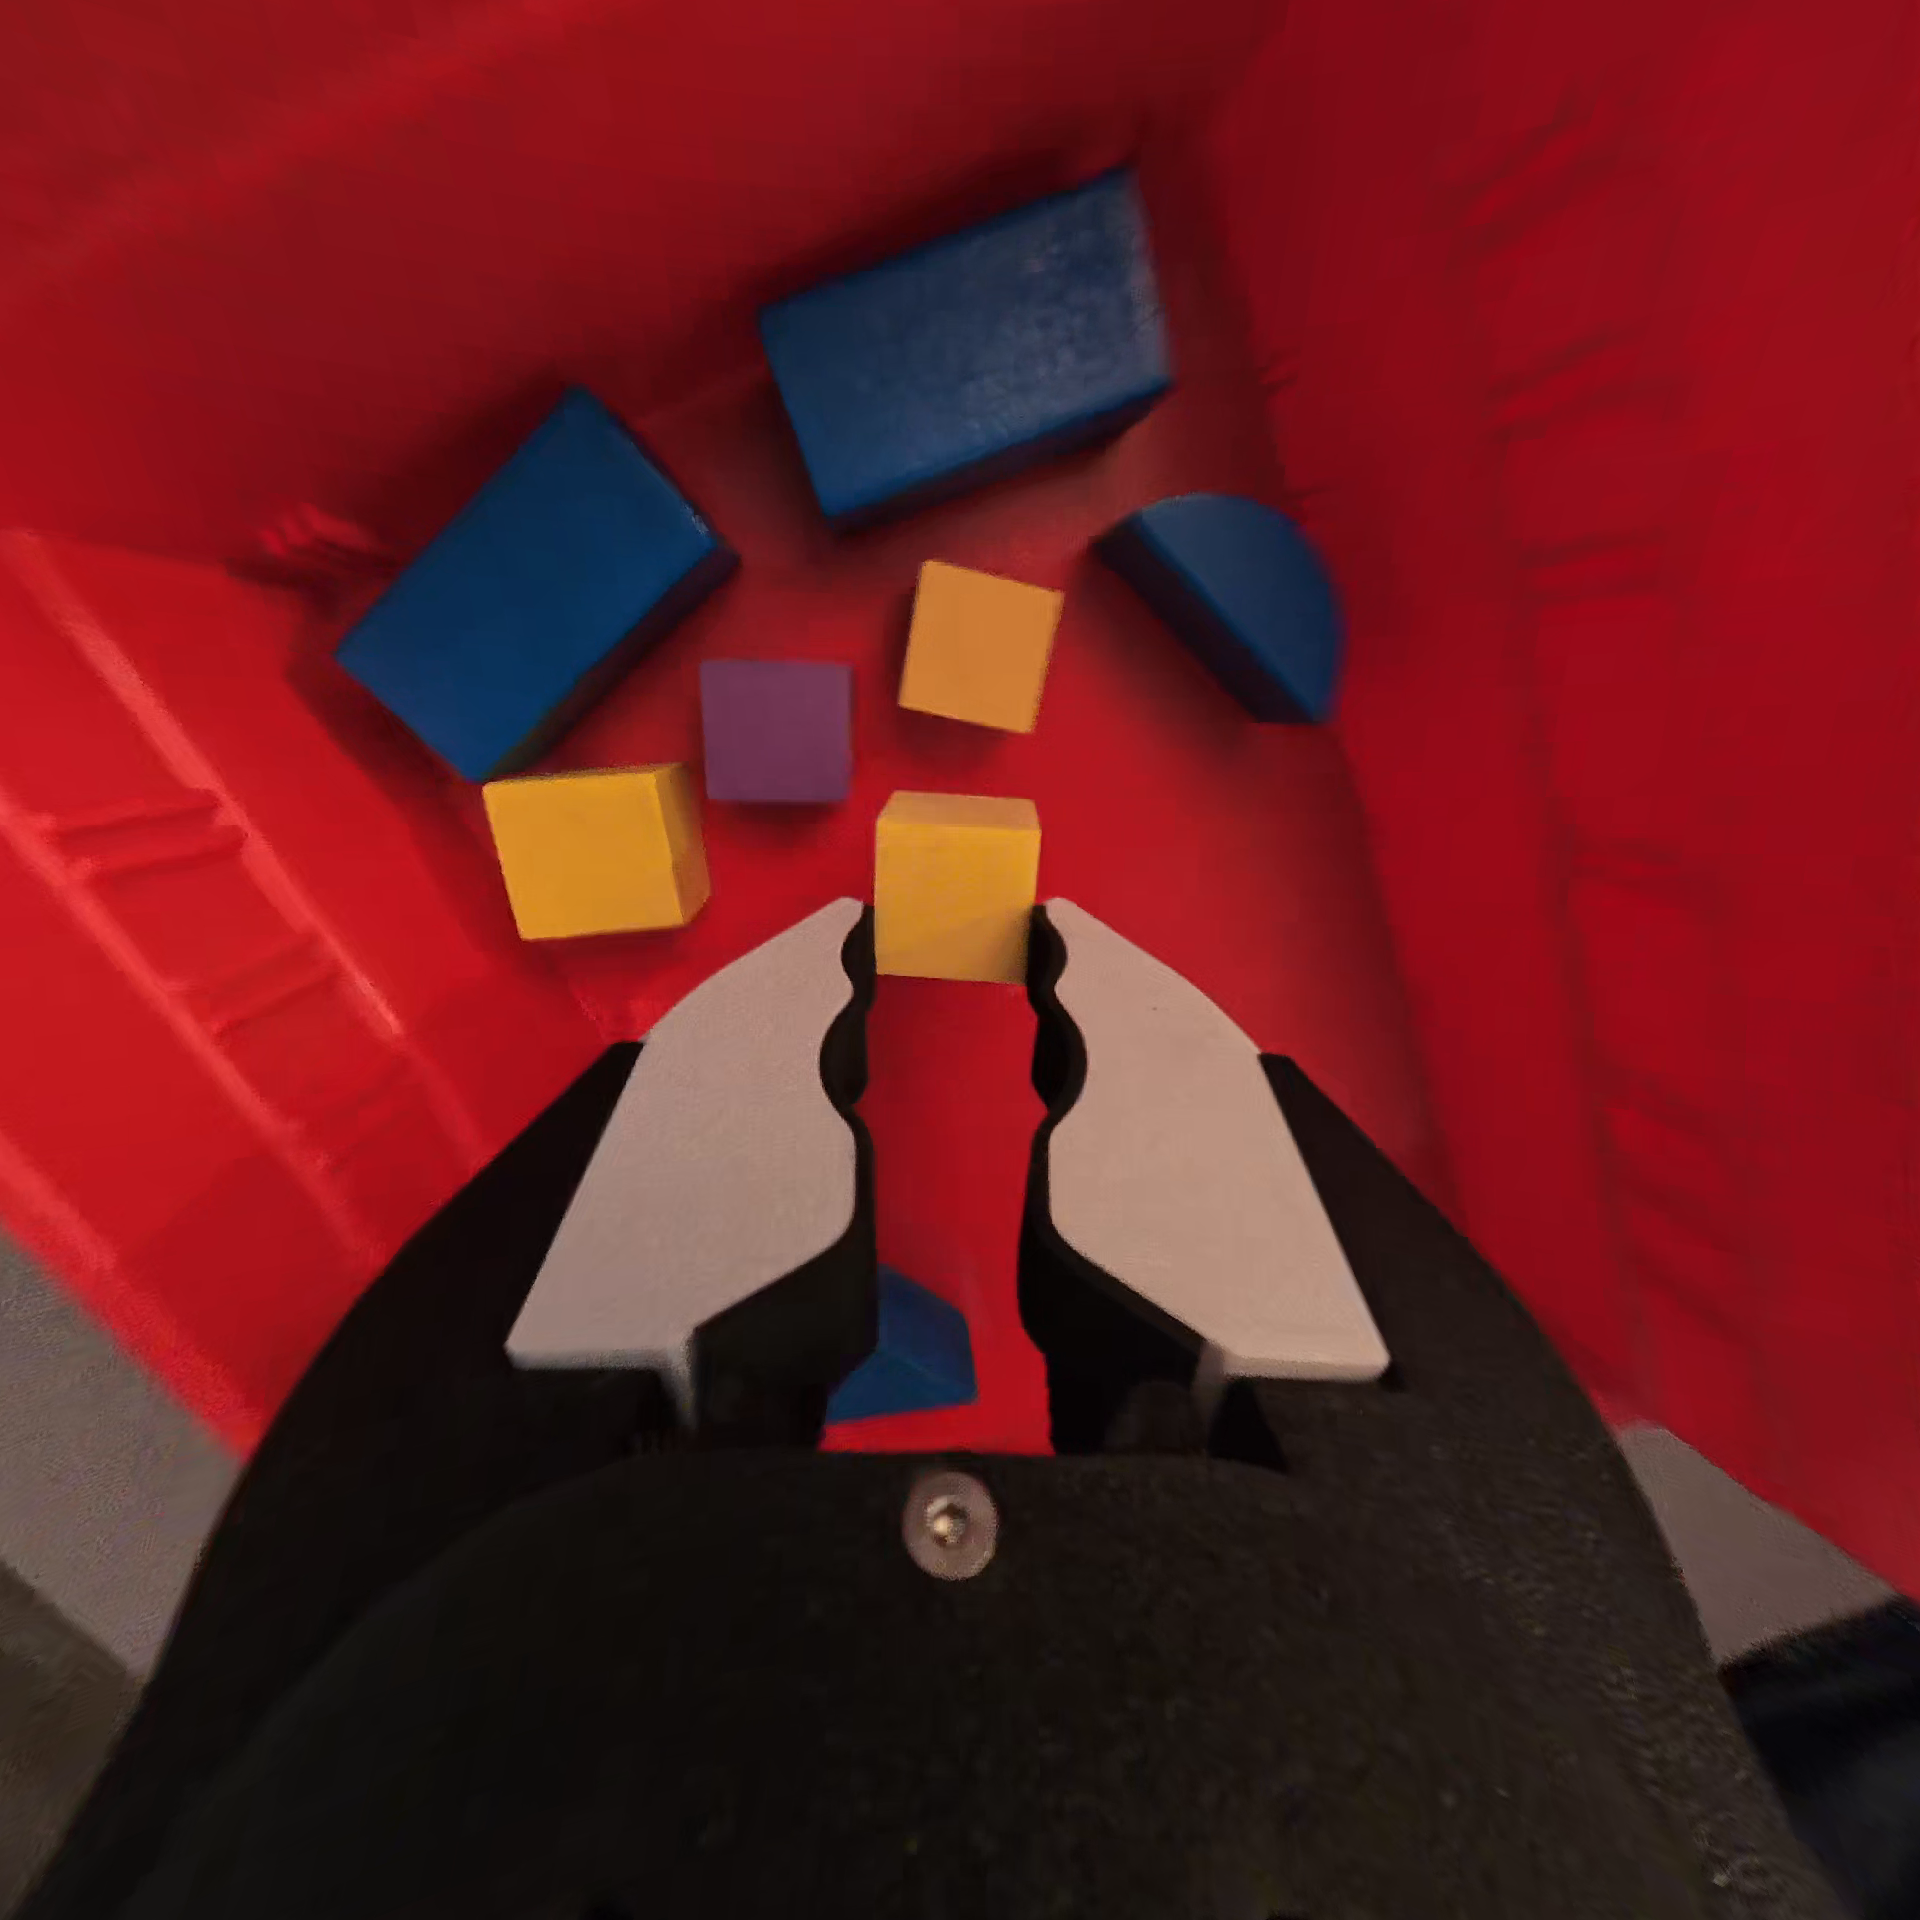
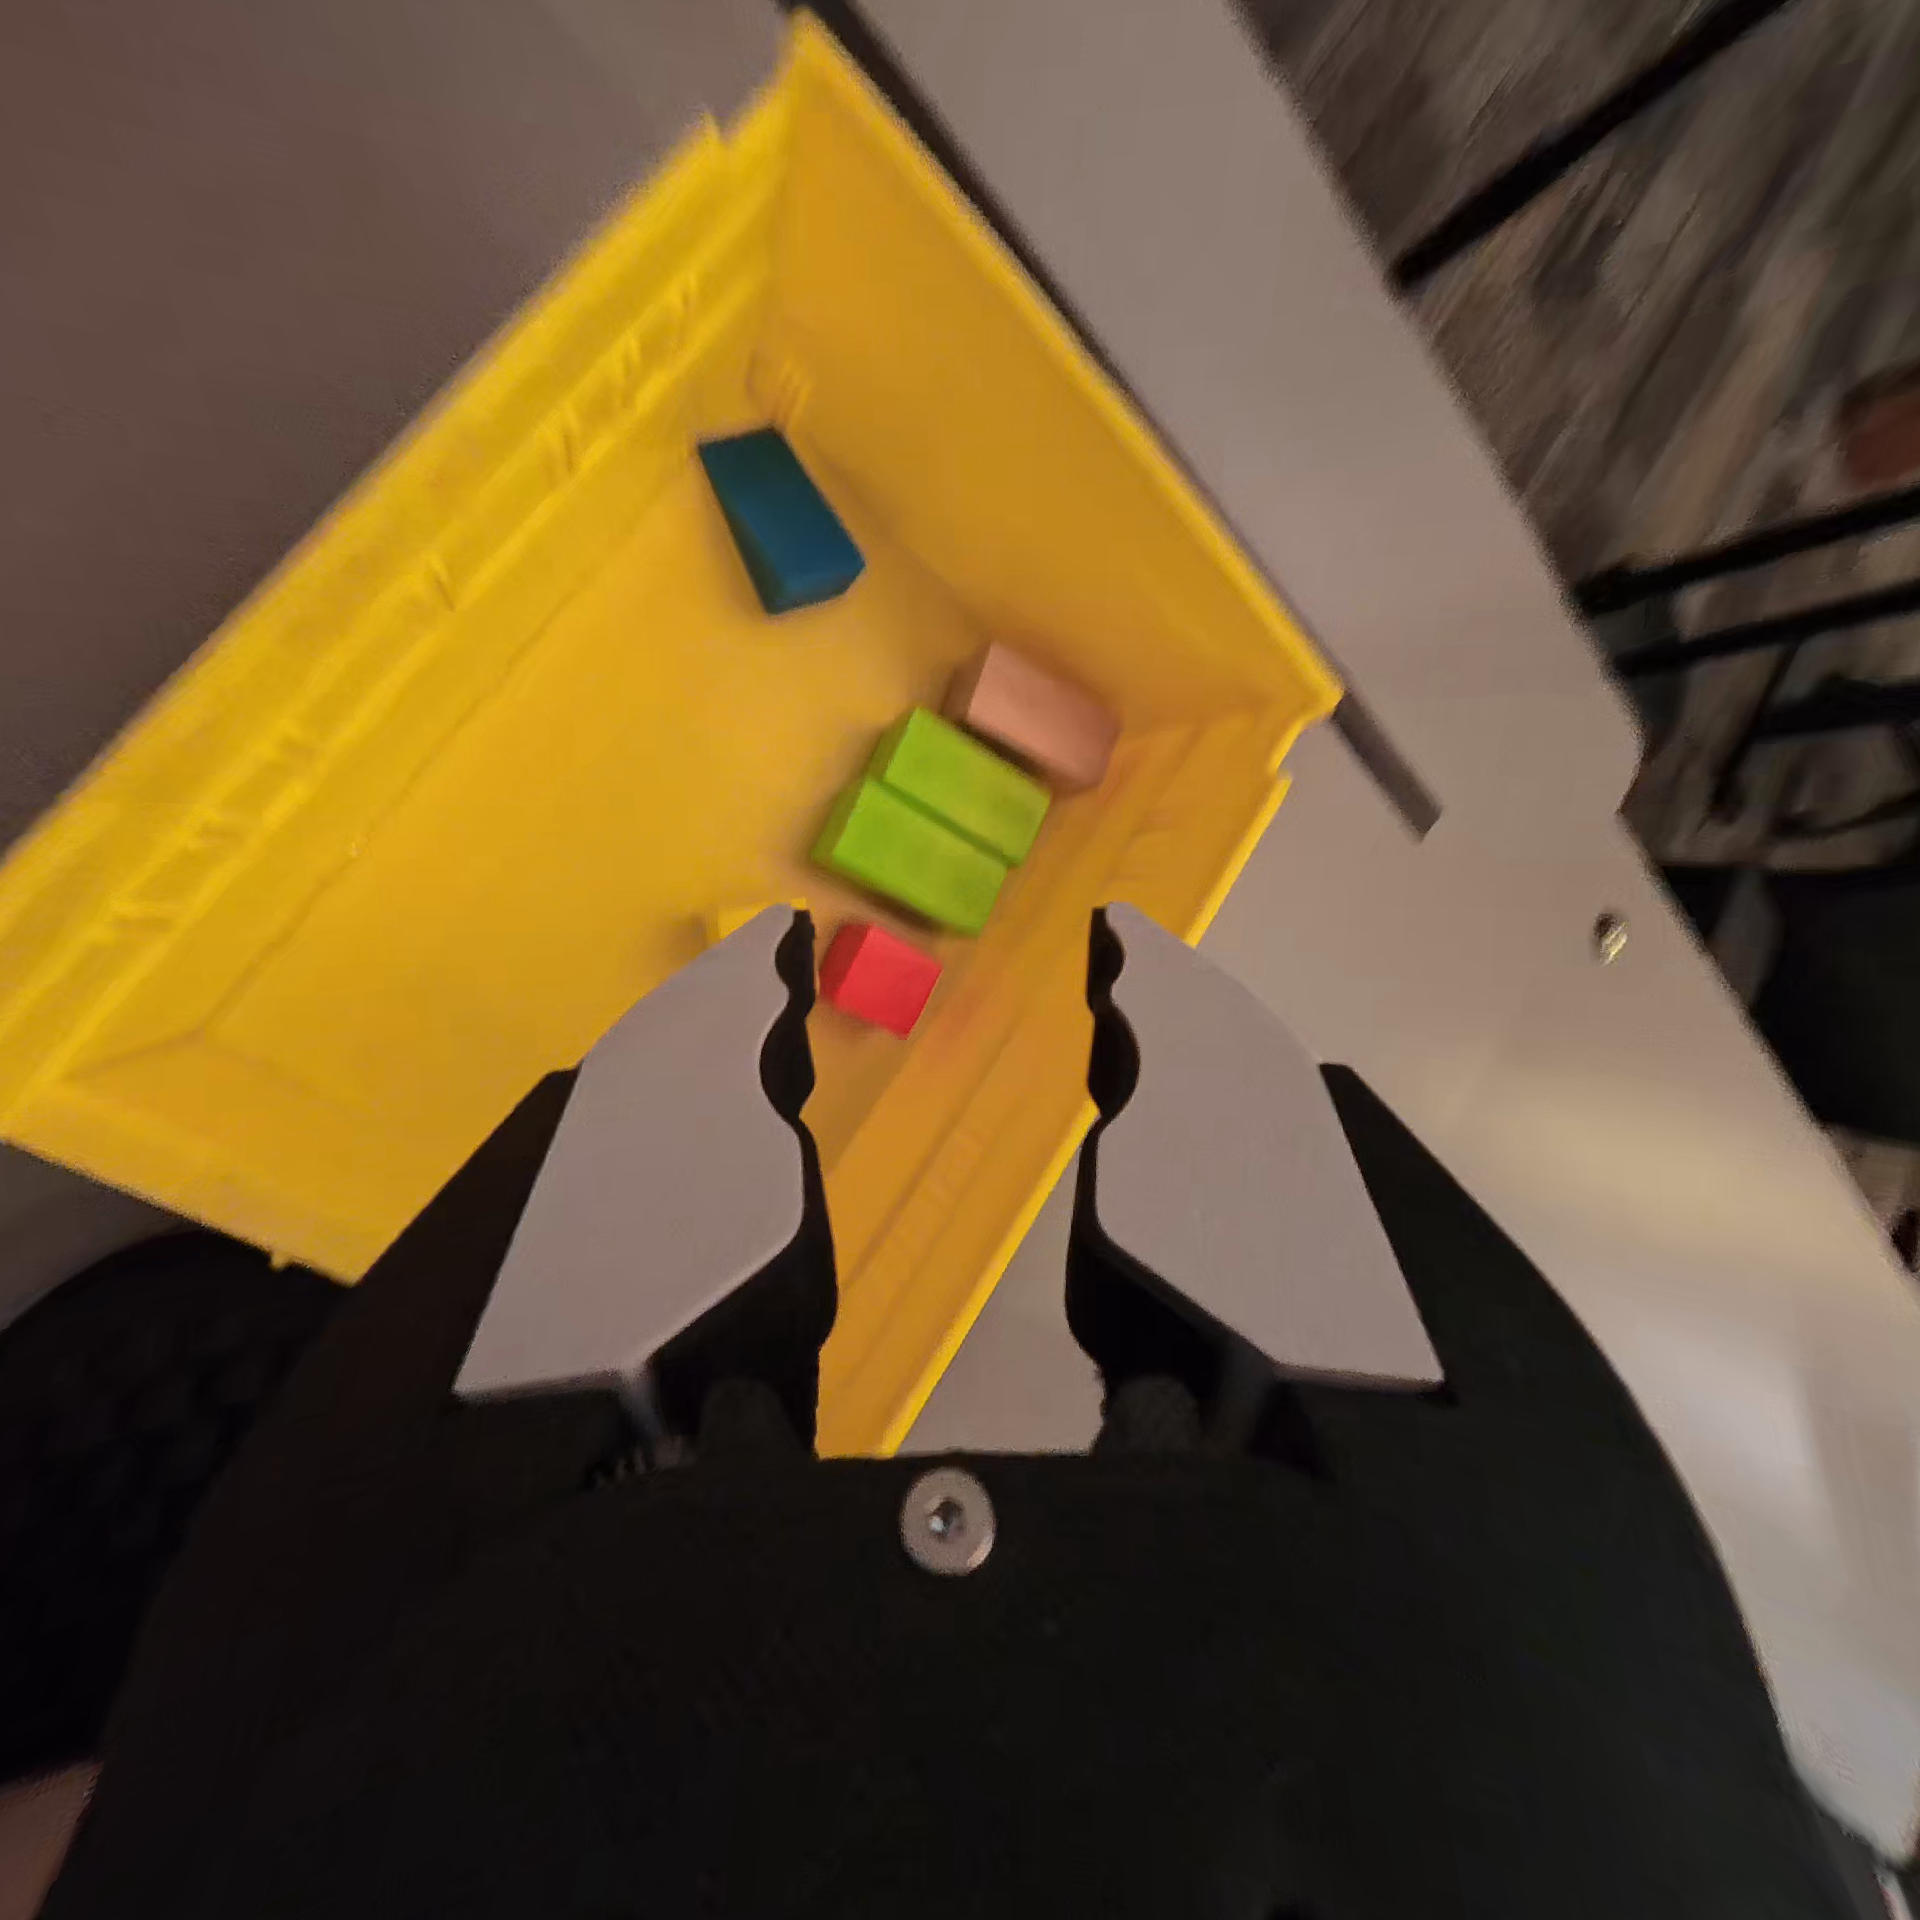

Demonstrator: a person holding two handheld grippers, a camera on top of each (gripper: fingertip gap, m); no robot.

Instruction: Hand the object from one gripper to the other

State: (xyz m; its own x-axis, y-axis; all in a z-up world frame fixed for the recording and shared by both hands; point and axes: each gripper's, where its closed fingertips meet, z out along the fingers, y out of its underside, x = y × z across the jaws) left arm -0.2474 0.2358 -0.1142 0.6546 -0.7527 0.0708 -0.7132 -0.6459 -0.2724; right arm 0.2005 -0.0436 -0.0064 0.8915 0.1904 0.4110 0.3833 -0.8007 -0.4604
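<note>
Two hand-held grippers work over two plastic bins. The left hand-held gripper (image 1: 954, 912) reaches down into a red bin (image 1: 1610, 727), its grey fingertips (image 1: 821, 935) pressed against the two sides of a yellow cube (image 1: 956, 883), so it is clamped on that cube near the middle of the bin floor. Whether the cube rests on the floor or is lifted just off it cannot be told. Around it lie a second yellow cube (image 1: 594, 852) toward the left wall, an orange cube (image 1: 980, 644) and a purple cube (image 1: 776, 730) just beyond, two blue rectangular blocks (image 1: 535, 582) (image 1: 961, 348) toward the far wall, a blue half-round block (image 1: 1236, 608) by the right wall, and a small blue piece (image 1: 909, 1361) partly hidden under the fingers. The right hand-held gripper (image 2: 948, 920) hangs over a yellow bin (image 2: 364, 831) that sits on a pale grey surface (image 2: 1351, 520), close to the surface's far edge; its fingers are spread apart with nothing between them. In that bin's right-hand corner sit a red cube (image 2: 878, 979), two green blocks (image 2: 914, 871) (image 2: 961, 781) touching side by side, and a pink block (image 2: 1039, 715) against the wall, with a blue wedge-like block (image 2: 779, 520) farther along. This view is blurred.
</note>
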